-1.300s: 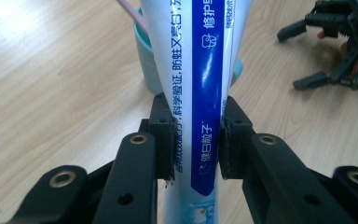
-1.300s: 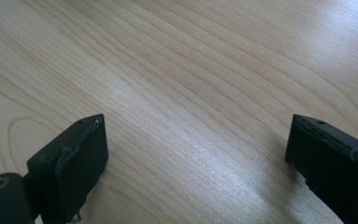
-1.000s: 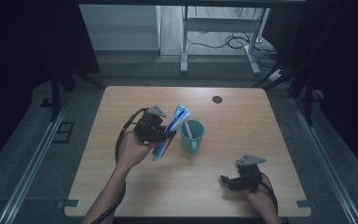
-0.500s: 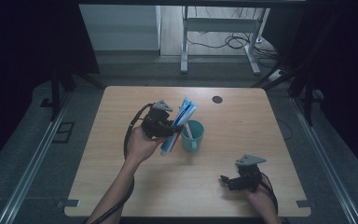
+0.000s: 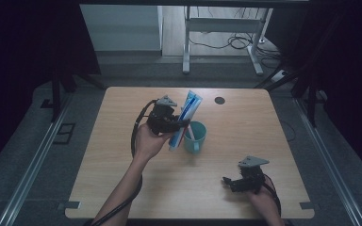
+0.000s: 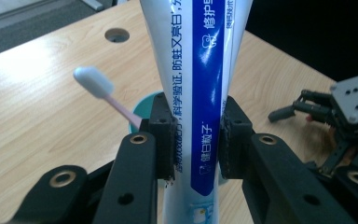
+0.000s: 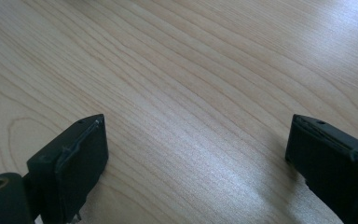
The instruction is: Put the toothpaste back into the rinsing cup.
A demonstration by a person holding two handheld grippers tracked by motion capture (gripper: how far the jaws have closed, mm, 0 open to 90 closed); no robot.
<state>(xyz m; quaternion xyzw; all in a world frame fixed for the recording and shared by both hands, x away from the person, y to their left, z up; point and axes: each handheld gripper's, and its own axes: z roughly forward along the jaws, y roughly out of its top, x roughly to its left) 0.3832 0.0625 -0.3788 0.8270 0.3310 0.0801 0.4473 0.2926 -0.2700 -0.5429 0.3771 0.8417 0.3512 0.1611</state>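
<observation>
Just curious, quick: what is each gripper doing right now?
Left gripper: shut on the toothpaste tube.
Right gripper: open, holding nothing.

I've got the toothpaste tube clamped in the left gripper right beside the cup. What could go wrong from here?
1. The toothpaste tube is soft, and the left gripper pinches its middle; it could buckle, slip or squeeze out paste.
2. The cup already holds a toothbrush leaning on its rim; the tube may knock it out or catch on it.
3. The cup stands free while the right gripper rests apart, open; a sideways push might tip it.
</observation>
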